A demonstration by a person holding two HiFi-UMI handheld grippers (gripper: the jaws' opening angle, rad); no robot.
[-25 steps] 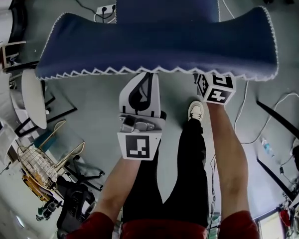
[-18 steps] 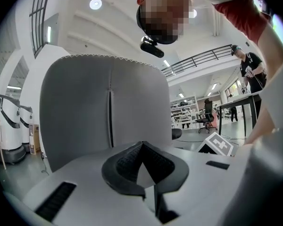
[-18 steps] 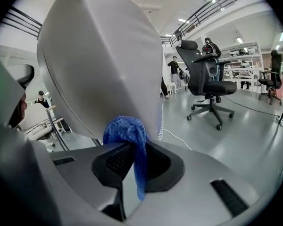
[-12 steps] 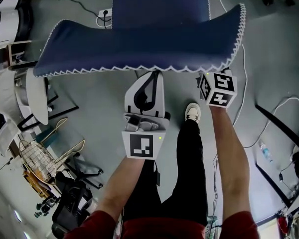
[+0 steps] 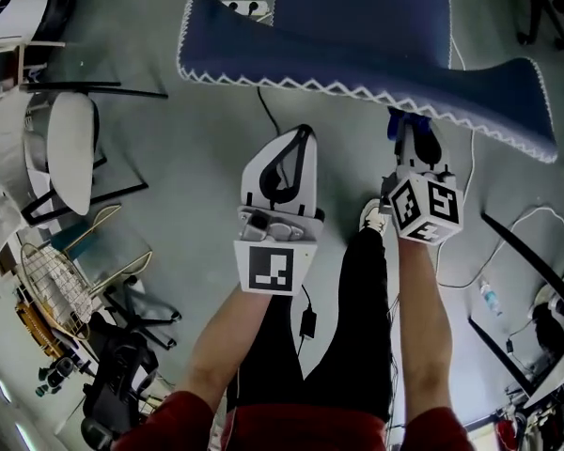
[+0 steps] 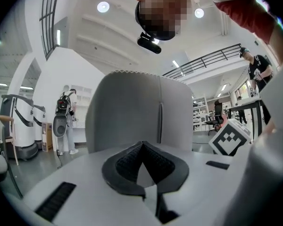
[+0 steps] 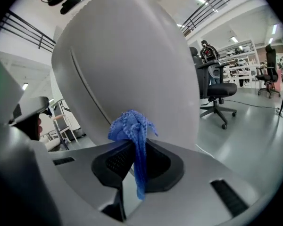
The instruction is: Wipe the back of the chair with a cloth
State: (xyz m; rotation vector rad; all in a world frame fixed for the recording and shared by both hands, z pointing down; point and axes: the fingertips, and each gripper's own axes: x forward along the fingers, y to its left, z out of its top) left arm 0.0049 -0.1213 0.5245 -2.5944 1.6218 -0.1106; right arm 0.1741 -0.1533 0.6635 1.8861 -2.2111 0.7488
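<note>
The right gripper (image 7: pixel 132 150) has its jaws pinched on a small blue cloth (image 7: pixel 133 128). A crumpled knot of the fabric bunches above the pads and a thin tail hangs down between them. The left gripper (image 6: pixel 141 146) carries nothing: its dark ribbed pads are pressed together at the tips, with only a narrow wedge of space behind them.

Just ahead of both tools rises the chair back (image 7: pixel 132 60), a smooth pale moulded shell with one vertical seam and a zigzag-stitched upper rim. In the head view that rim and the blue upholstered front lie above the grippers. The cloth's knot sits right at the shell, though I cannot tell whether it touches.

The cloth looks light, limp and knitted, so it should fold and drag rather than push. As pinched, only the small knot would meet the surface, and a hold nearer one edge would leave more fabric free for wiping. The shell looks hard and slick, so the fabric should glide easily. The chair may shift under pressure, and the idle left tool could brace the rim.

Beyond it lie grey floor (image 7: pixel 254 112) and black office chairs (image 7: pixel 214 91).
</note>
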